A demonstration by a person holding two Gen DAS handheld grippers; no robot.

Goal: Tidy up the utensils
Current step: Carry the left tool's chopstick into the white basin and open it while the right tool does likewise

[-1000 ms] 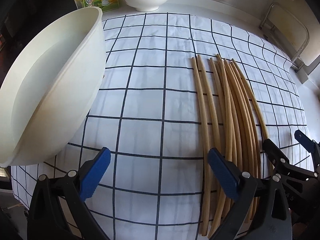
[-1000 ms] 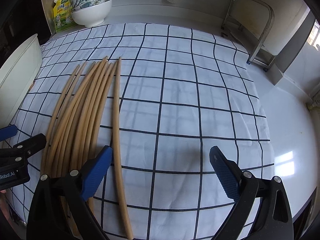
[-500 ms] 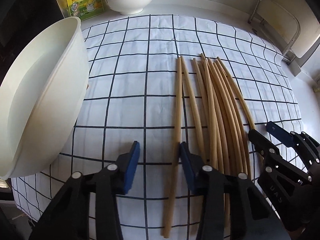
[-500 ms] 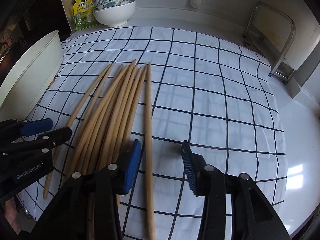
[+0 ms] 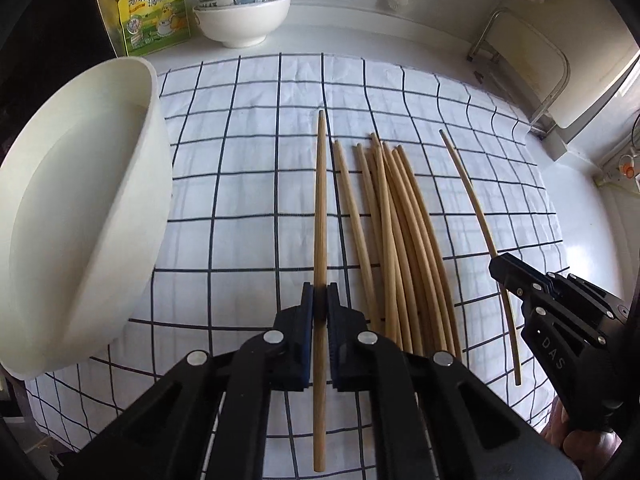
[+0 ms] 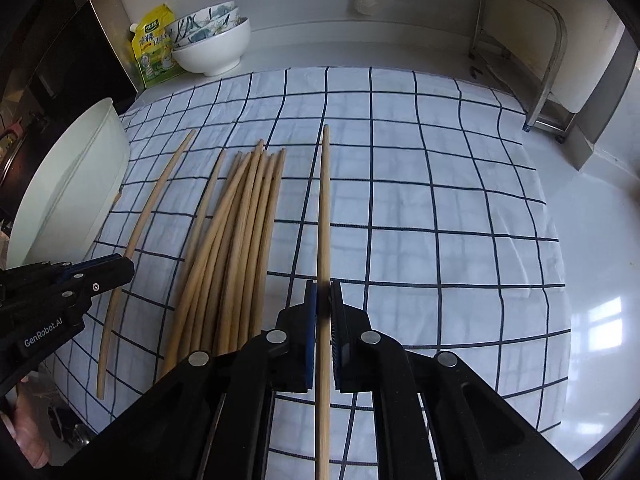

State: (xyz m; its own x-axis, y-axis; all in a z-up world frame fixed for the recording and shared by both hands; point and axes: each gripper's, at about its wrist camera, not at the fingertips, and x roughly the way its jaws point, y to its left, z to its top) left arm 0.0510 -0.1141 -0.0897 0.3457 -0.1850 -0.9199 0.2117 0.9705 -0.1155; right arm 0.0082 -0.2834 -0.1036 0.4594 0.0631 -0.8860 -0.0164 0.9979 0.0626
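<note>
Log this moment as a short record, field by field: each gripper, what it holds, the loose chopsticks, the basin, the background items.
left gripper: shut on the left chopstick, the leftmost one
right gripper: shut on the right chopstick, the rightmost one
chopstick bundle: loose on the checked cloth, between the two held sticks
white basin: at the cloth's left edge, nothing seen inside
stacked bowls: at the back, beside the yellow pouch
metal rack: back right
</note>
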